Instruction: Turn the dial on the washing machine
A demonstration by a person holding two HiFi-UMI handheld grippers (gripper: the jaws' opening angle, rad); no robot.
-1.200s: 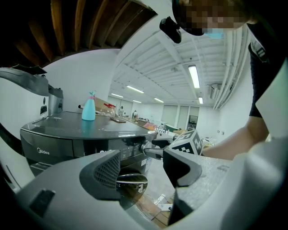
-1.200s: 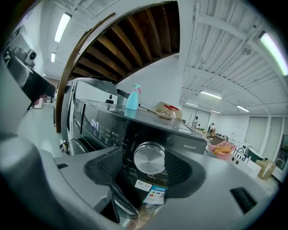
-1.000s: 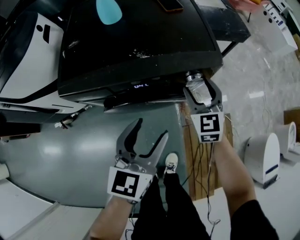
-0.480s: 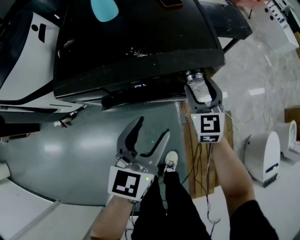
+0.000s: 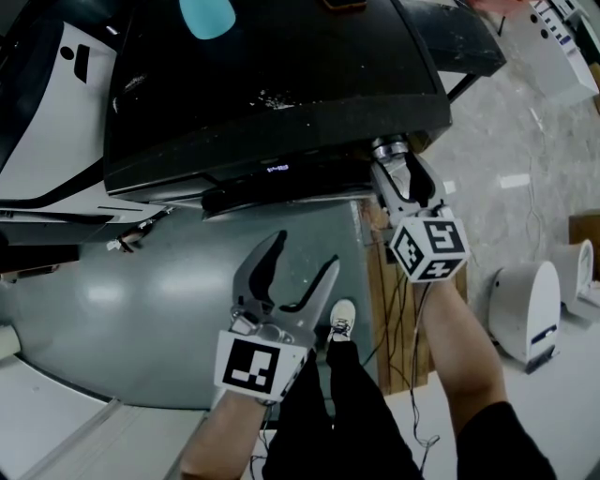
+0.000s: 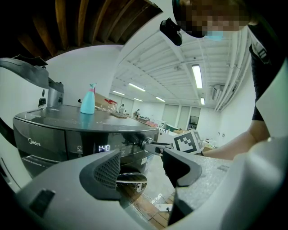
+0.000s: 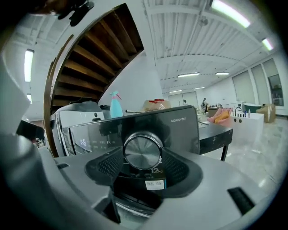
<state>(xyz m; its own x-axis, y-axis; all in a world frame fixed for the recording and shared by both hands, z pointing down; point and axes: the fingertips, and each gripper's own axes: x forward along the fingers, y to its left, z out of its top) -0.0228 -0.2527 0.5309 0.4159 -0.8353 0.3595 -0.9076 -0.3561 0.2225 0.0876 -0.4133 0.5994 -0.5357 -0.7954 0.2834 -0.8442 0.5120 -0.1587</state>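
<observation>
The dial (image 7: pixel 143 151) sits at the right end of the washing machine's (image 5: pixel 281 84) front control panel, just under the front right corner of the top. The right gripper (image 5: pixel 397 161) is clenched on it: in the right gripper view the round metal face fills the gap between the two ribbed pads (image 7: pixel 109 165), which press against its left and right sides. The head view shows this gripper reaching in from below the panel, its marker cube (image 5: pixel 429 248) tilted on a corner. The left gripper (image 5: pixel 302 255) hangs well apart from the dial, to its left and lower, in front of the grey door – its jaws spread wide with nothing between them. The left gripper view confirms this, looking across the gap at the lit display (image 6: pixel 104 148), which reads 1:48, near the panel's middle. A light blue bottle (image 5: pixel 206 14) stands on the top by its far edge, toward the left corner.
</observation>
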